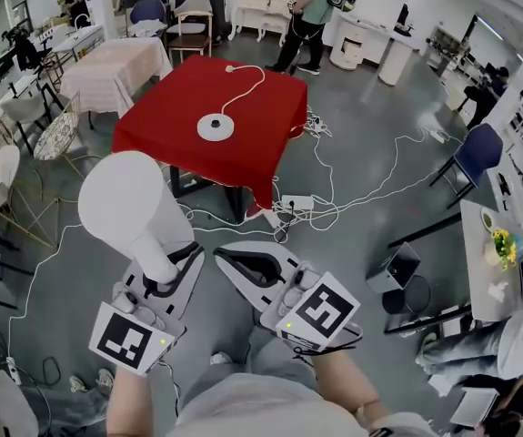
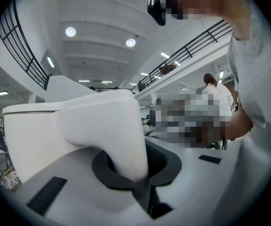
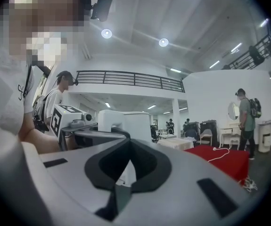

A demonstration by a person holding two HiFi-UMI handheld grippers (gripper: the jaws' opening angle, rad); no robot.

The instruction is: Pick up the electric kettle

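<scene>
The white electric kettle (image 1: 126,203) hangs in the air off the table, lifted and tilted, at the left of the head view. My left gripper (image 1: 164,276) is shut on its handle, and in the left gripper view the handle (image 2: 126,149) fills the gap between the jaws. The kettle's round white base (image 1: 216,127), with its cord, lies on the red table (image 1: 261,135) farther ahead. Beside the left one, my right gripper (image 1: 243,264) is shut and holds nothing. In the right gripper view the kettle (image 3: 126,122) shows just beyond the shut jaws.
White cables and a power strip (image 1: 296,204) trail over the grey floor in front of the red table. Chairs and a cloth-covered table (image 1: 115,69) stand at the left. A desk (image 1: 493,262) is at the right. People stand at the back.
</scene>
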